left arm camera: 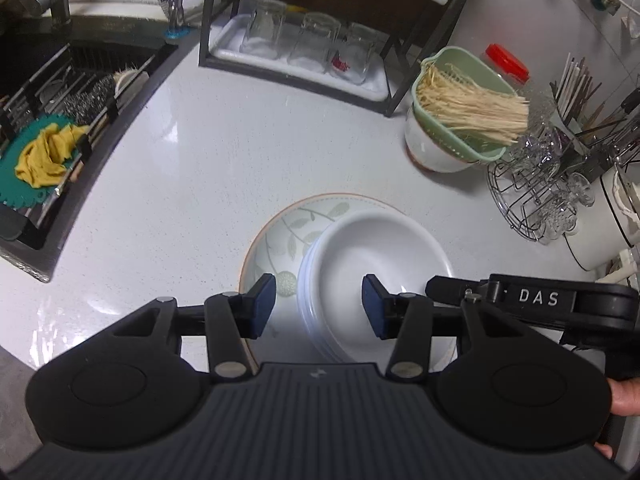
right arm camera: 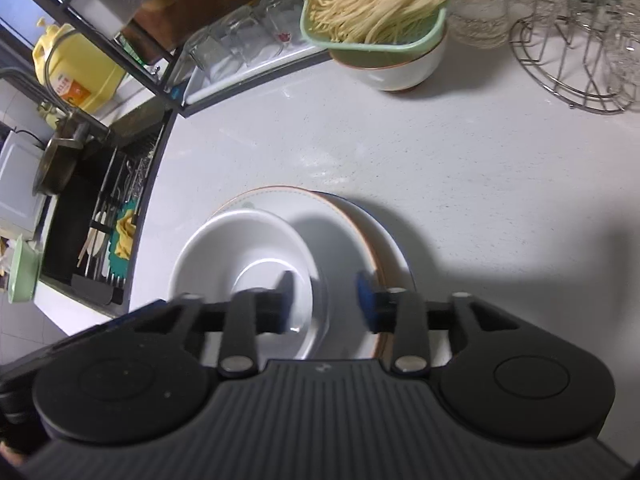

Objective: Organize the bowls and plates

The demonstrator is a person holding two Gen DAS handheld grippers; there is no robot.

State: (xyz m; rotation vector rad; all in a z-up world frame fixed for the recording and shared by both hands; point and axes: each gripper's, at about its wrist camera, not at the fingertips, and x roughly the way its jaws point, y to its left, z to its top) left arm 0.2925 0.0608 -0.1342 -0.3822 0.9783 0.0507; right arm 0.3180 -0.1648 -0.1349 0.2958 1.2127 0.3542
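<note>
White bowls (left arm camera: 372, 264) sat stacked on leaf-patterned plate (left arm camera: 280, 236), mid-bench (left arm camera: 200, 152). Left gripper (left arm camera: 319, 306) and right gripper (right arm camera: 324, 300) straddled opposite bowl rims, jaws spread, pinching nothing. Stacking step looked done; next move likely retreat without nudging stack.

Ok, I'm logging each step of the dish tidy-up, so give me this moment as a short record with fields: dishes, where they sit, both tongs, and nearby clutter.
dishes: stack of white bowls resting on a leaf-patterned plate
surface: pale countertop, sink to the left
left tongs: open, straddling the near-left rim of the bowl stack, pads not pressing
right tongs: open, straddling the right rim of the bowls, nothing gripped
nearby: green strainer of pale strands set in a white bowl; wire rack of glassware
</note>
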